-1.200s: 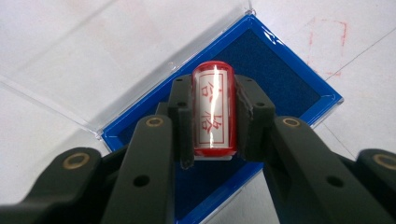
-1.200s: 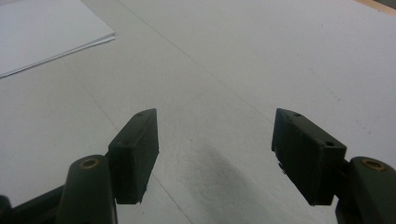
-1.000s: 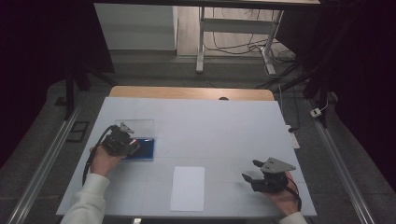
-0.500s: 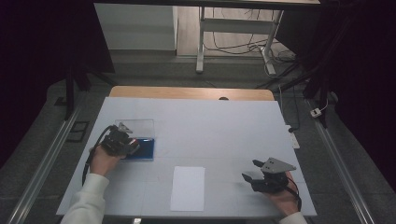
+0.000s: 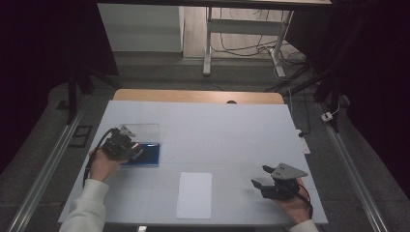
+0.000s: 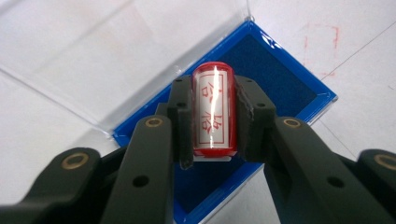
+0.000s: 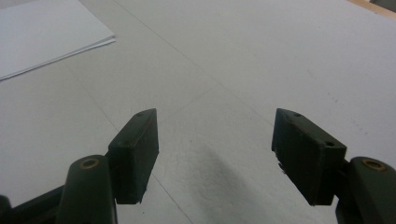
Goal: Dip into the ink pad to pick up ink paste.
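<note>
Stamp [image 6: 214,111]: red cylinder, clamped between left gripper [image 6: 212,119] pads, over blue ink pad [image 6: 280,74] at table's left, clear lid [image 6: 107,51] open. Press square onto pad, lift straight, carry right to paper [image 5: 195,194]. Right gripper [image 7: 215,156]: jaws apart, empty, near right.

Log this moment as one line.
left gripper: shut on red stamp | over blue ink pad | right gripper: open, idle | paper: untouched

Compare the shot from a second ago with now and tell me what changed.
Nothing visibly changed. The left claw remains shut on the red cylindrical stamp over the blue ink pad in its clear-lidded case; the right claw stays open over the white table, beside the white paper sheet.
</note>
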The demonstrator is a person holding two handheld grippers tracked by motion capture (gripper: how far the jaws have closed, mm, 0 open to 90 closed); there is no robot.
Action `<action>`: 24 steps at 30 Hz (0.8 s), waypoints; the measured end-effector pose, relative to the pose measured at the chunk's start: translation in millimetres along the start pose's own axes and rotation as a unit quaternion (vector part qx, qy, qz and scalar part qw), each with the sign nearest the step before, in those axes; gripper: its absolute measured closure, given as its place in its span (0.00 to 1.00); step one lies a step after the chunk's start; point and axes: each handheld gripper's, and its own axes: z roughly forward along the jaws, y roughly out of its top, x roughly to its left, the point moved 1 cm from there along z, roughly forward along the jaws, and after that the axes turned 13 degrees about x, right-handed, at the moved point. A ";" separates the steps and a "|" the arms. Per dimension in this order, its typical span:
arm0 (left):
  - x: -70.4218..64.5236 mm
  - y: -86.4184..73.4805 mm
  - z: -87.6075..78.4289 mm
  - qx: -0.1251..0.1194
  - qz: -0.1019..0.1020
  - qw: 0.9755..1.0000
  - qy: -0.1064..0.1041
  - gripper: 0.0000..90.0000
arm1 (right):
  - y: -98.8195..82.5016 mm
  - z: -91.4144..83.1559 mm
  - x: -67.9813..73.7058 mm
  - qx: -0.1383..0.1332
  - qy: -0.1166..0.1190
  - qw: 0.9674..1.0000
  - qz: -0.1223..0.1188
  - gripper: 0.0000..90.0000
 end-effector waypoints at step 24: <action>-2.2 3.6 -26.2 -0.050 -0.006 0.999 -0.001 0.78 | -1.4 1.2 -0.5 0.006 0.001 1.000 0.002 0.35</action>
